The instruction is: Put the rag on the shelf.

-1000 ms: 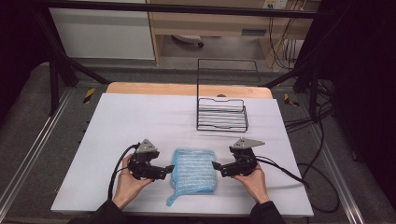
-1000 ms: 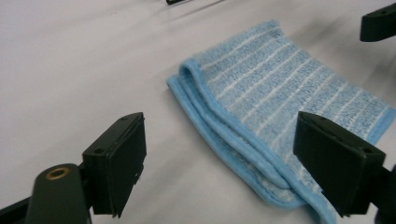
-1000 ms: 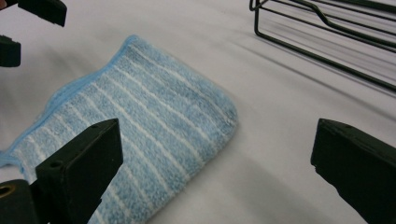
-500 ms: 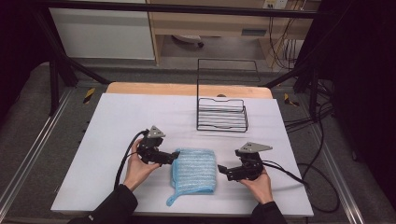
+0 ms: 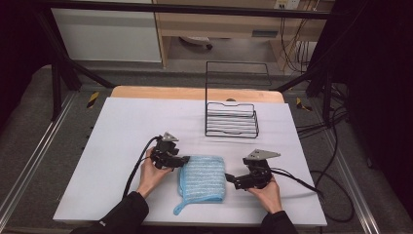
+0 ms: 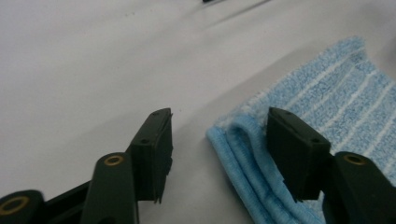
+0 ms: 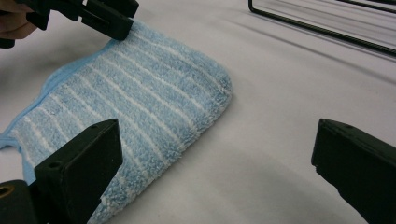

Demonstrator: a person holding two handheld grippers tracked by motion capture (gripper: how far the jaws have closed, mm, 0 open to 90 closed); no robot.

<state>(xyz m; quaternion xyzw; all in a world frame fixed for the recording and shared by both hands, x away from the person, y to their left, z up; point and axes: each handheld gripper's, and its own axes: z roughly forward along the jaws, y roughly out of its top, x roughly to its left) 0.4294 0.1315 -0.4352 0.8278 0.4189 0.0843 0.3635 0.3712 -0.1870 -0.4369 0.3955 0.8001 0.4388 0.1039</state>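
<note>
Item: folded light-blue terry cloth with white stripes [image 5: 202, 179], a loop tail at its near corner.
Location: flat on the white table cover [image 5: 122, 126], between the two tongs; black wire rack [image 5: 232, 119] well beyond.
Left tongs [image 5: 184, 160]: half open, jaws just closing, straddling the cloth's stacked folded edge [image 6: 243, 154], pads not yet pressing.
Right tongs [image 5: 229, 179]: wide, holding nothing, just beside the cloth's opposite edge [image 7: 205, 116].
Handling: likely light, soft, limp; sags when lifted, not fragile.
Hold point: the layered edge at the left tongs, all plies pinched together.

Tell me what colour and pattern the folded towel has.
Light blue towel with thin white stripes, clearest in the right gripper view.
</note>
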